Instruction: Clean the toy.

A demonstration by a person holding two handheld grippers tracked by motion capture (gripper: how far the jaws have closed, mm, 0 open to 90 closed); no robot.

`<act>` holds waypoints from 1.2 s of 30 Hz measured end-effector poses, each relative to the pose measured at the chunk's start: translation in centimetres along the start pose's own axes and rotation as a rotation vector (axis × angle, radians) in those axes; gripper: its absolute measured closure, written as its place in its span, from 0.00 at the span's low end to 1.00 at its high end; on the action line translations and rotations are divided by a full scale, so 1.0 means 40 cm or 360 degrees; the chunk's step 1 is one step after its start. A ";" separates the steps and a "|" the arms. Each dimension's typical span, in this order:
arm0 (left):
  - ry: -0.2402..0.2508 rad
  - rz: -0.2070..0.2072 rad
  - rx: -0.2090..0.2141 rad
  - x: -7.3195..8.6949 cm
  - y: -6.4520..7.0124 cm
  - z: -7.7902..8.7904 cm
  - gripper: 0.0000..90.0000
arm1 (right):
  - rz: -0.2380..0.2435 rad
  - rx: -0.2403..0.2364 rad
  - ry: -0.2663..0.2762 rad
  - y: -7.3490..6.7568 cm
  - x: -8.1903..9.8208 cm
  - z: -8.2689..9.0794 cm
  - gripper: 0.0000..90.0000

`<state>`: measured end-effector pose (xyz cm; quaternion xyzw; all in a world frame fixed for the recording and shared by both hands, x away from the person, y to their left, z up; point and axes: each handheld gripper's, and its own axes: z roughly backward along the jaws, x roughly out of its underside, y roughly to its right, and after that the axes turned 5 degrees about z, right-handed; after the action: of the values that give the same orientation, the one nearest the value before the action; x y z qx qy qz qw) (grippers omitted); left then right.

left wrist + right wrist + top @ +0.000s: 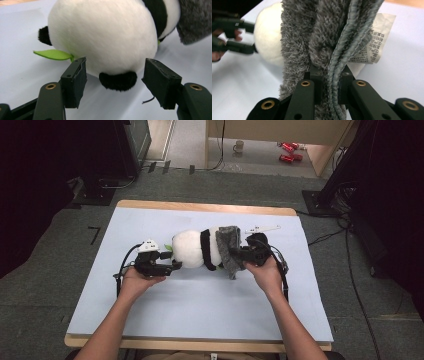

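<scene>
On the table [150, 320], mid-sheet: plush panda [192, 249] lying on its side, lengthwise between the two grippers.
Panda, look: white rounded body, black band across the middle, black ear and a black patch low on the near end [118, 80], green felt leaf [53, 54] sticking out beside it.
Grey cloth [230, 251]: fluffy pile outside, ribbed grey edge [342, 55], draped over the panda's end on the person's right, hanging down to the table.
Care label [375, 37]: white, printed, peeking out behind the cloth; print too small to read.
Left gripper [113, 82]: released, jaws standing apart on either side of the panda's white end, pads clear of the fur, nothing pinched.
Right gripper [331, 82]: clenched on the grey cloth, ribbed edge squeezed between the pads.
Left hand [140, 279]: wrapped around the gripper body, just beside the panda.
Right hand [267, 272]: around the other gripper, at the cloth's lower side.
Hidden: panda's covered end, under the cloth; face not made out in any view.
Cut off: top of the panda and most of the cloth in the left gripper view; lower part of the cloth behind the jaws in the right gripper view.
Hard to tell: whether the right pads also catch plush beneath the cloth.
</scene>
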<state>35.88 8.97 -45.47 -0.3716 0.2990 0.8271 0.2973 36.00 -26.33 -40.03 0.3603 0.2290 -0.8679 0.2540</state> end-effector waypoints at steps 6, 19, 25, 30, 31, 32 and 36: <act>0.0007 0.0004 -0.0007 0.004 0.001 -0.015 0.36 | -0.0007 0.0032 0.0063 0.009 -0.033 -0.010 0.88; 0.0105 0.0087 -0.0130 -0.015 -0.001 -0.082 0.61 | -0.0044 0.0051 0.0134 0.035 -0.057 -0.024 0.87; 0.0031 0.0209 -0.0041 -0.033 0.009 -0.066 0.77 | -0.0067 -0.0049 0.0206 0.005 -0.072 0.021 0.89; -0.0016 0.0295 0.0030 -0.051 0.041 -0.030 0.77 | 0.0013 -0.0174 0.0246 -0.071 -0.089 0.050 0.89; -0.0026 0.0305 0.0044 -0.053 0.049 -0.020 0.77 | 0.0035 -0.0204 0.0247 -0.088 -0.092 0.049 0.89; -0.0039 0.0327 0.0054 -0.056 0.056 -0.009 0.77 | 0.0054 -0.0233 0.0236 -0.107 -0.094 0.046 0.89; -0.0086 0.0366 0.0099 -0.060 0.083 0.020 0.76 | 0.0110 -0.0351 0.0177 -0.174 -0.094 0.017 0.89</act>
<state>34.48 6.75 -42.23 -0.3032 0.3570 0.8558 0.2198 33.72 -20.34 -35.31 0.3855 0.3242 -0.8069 0.3086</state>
